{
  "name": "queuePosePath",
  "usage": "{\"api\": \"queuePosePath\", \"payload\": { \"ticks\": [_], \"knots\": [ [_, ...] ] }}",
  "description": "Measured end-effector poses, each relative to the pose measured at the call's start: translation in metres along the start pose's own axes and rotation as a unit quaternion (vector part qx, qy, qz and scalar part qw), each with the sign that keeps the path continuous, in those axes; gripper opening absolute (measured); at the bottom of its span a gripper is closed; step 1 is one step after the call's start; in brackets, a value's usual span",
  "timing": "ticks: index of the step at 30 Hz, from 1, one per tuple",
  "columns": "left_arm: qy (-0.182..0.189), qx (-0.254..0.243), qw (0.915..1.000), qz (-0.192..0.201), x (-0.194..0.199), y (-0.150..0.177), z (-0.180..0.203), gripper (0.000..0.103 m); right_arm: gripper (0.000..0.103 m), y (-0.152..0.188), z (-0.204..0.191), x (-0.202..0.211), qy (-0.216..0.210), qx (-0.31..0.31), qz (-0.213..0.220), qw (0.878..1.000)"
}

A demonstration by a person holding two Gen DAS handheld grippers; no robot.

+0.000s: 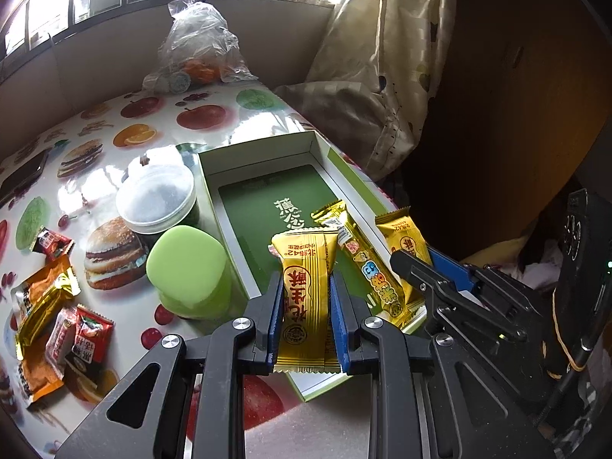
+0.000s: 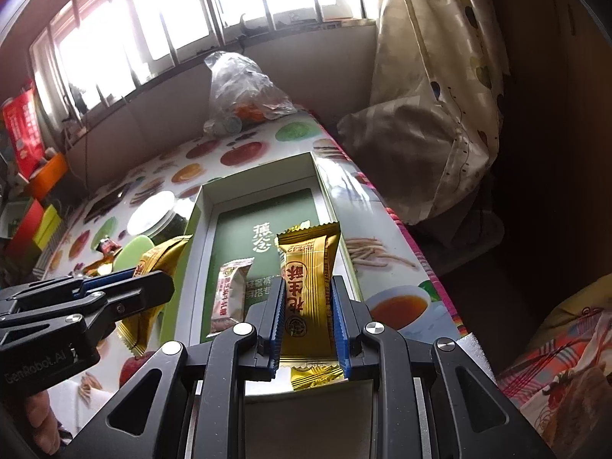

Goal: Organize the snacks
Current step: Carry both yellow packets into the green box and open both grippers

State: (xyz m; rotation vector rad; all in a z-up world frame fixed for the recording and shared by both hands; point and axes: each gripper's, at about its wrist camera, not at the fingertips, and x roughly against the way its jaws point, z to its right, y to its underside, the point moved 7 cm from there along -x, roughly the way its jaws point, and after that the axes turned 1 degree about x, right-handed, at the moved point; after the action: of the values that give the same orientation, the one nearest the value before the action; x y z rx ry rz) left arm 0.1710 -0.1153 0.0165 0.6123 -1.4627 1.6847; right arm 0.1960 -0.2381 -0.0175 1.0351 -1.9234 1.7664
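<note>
My left gripper point(image 1: 306, 283) is shut on a gold snack packet point(image 1: 306, 267) with red characters, held upright over the near end of an open green-and-white box point(image 1: 260, 145). In the same view, my right gripper point(image 1: 417, 258) grips a matching gold packet point(image 1: 399, 229) at the box's right side. A long gold bar point(image 1: 359, 264) lies inside the box. In the right wrist view, my right gripper point(image 2: 309, 287) is shut on its gold packet point(image 2: 310, 260) above the box point(image 2: 252, 176). The left gripper point(image 2: 153, 279) holds its packet point(image 2: 157, 256) at the left. A pale pink bar point(image 2: 229, 294) lies in the box.
Several red and orange snack packets point(image 1: 49, 306) lie loose on the fruit-print table at the left. A green-lidded container point(image 1: 183, 264) and a clear-lidded jar point(image 1: 157, 199) stand beside the box. A plastic bag point(image 1: 199, 46) sits at the far end. A curtain point(image 1: 382, 76) hangs at the right.
</note>
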Motion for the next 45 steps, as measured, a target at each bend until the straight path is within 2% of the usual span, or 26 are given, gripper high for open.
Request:
{"api": "queuePosePath", "payload": {
  "ticks": [6, 20, 43, 45],
  "knots": [
    [-0.002, -0.008, 0.9999, -0.014, -0.011, 0.005, 0.004, 0.024, 0.022, 0.005, 0.005, -0.010, -0.001, 0.006, -0.013, 1.000],
    [-0.010, -0.014, 0.9992, -0.036, -0.026, 0.014, 0.009, 0.024, 0.022, 0.001, 0.004, -0.018, -0.006, 0.025, -0.008, 1.000],
    [-0.014, -0.010, 0.9989, -0.043, -0.026, 0.018, 0.009, 0.026, 0.030, 0.002, 0.001, -0.017, -0.009, 0.033, -0.014, 0.999],
    [-0.013, -0.010, 0.9991, -0.040, -0.024, 0.018, 0.009, 0.029, 0.030, 0.002, 0.001, -0.017, -0.007, 0.033, -0.014, 0.999]
  ]
}}
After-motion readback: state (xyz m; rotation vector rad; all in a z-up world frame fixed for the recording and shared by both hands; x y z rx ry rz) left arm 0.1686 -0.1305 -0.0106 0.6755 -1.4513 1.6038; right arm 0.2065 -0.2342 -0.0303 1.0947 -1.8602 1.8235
